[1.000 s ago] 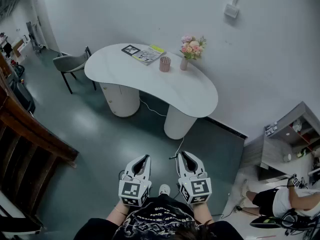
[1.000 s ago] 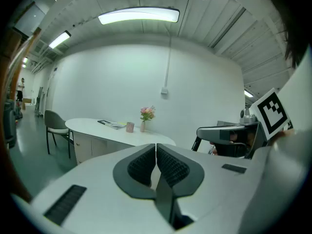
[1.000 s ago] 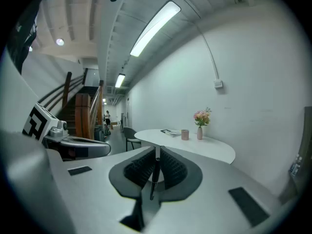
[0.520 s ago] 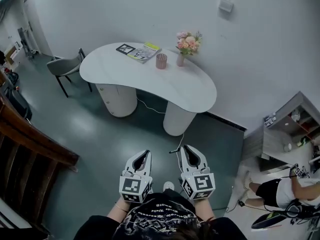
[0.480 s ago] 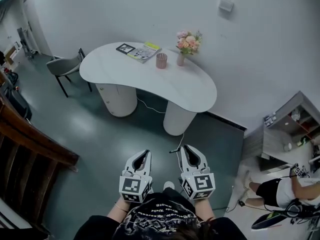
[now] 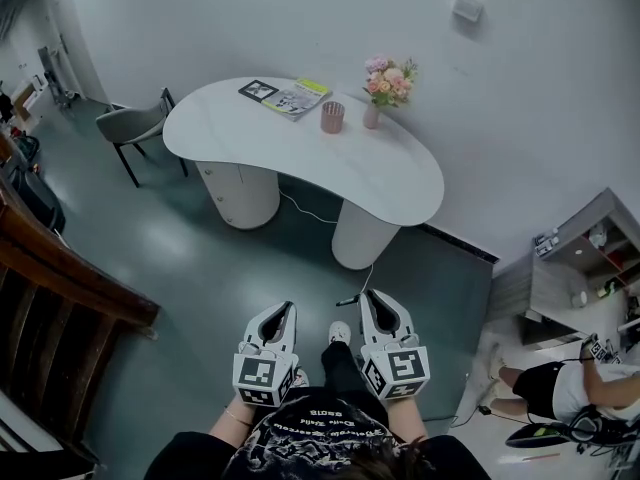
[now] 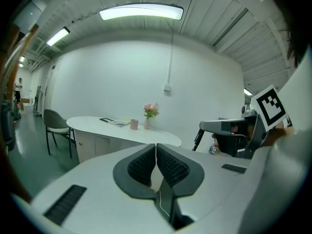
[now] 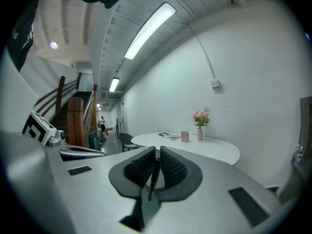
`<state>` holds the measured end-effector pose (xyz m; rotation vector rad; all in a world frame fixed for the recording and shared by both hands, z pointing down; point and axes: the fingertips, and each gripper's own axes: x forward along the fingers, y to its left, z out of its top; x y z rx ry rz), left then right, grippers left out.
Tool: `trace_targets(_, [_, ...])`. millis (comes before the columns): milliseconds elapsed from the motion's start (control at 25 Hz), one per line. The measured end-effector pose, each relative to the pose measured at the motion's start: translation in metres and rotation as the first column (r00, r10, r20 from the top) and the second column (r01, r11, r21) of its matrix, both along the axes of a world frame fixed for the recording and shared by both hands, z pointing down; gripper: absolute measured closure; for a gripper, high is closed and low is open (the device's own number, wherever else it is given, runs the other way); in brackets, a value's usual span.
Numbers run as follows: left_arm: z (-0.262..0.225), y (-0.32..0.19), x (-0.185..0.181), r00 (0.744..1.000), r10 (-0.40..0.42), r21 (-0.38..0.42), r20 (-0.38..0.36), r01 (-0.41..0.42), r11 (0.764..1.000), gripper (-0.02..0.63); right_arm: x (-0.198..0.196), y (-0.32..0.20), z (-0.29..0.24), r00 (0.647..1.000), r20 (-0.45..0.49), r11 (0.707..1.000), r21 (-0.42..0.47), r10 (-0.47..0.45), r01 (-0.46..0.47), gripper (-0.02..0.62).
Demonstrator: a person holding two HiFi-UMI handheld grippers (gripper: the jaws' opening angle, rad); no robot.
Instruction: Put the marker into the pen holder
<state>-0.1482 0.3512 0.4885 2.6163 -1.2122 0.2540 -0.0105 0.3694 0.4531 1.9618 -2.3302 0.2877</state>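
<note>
Left gripper (image 7: 156,149): fingers pressed together, nothing between them; held low over the floor (image 6: 200,258), beside the right one.
Right gripper (image 8: 157,152): fingers clenched on the marker (image 8: 152,177).
Marker: dark and slim, pinched between the right fingers, lying roughly along them; well apart from the pen holder (image 6: 332,117).
Pen holder: pink cup, upright on the tabletop (image 6: 300,153), just beside the vase (image 6: 372,116).
Tabletop: white, curved, close to the wall; book (image 6: 297,98) near its far left end.
Vase: holds pink flowers.
Chair (image 6: 140,126): grey, at the tabletop's left end.
</note>
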Motion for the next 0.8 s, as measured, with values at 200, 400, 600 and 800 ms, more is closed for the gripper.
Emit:
trace_targets(200, [0.01, -0.025, 0.009, 0.999, -0.037, -0.01, 0.008, 0.037, 0.999, 0.58, 0.012, -0.033, 0.009, 0.999, 0.0, 0.999, -0.003, -0.038, 0.038, 0.543])
trace_targets(400, [0.009, -0.063, 0.031, 0.997, -0.072, -0.015, 0.008, 0.072, 0.997, 0.58, 0.031, -0.079, 0.01, 0.996, -0.001, 0.996, -0.008, -0.085, 0.085, 0.541])
trace_targets(600, [0.014, -0.101, 0.06, 0.997, -0.074, -0.021, 0.023, 0.074, 0.997, 0.58, 0.054, -0.122, 0.015, 0.993, -0.002, 0.993, -0.011, -0.116, 0.116, 0.541])
trace_targets(800, [0.011, -0.14, 0.091, 0.993, -0.12, -0.017, 0.01, 0.121, 0.993, 0.58, 0.082, -0.162, 0.014, 0.987, -0.005, 0.987, -0.009, -0.16, 0.16, 0.541])
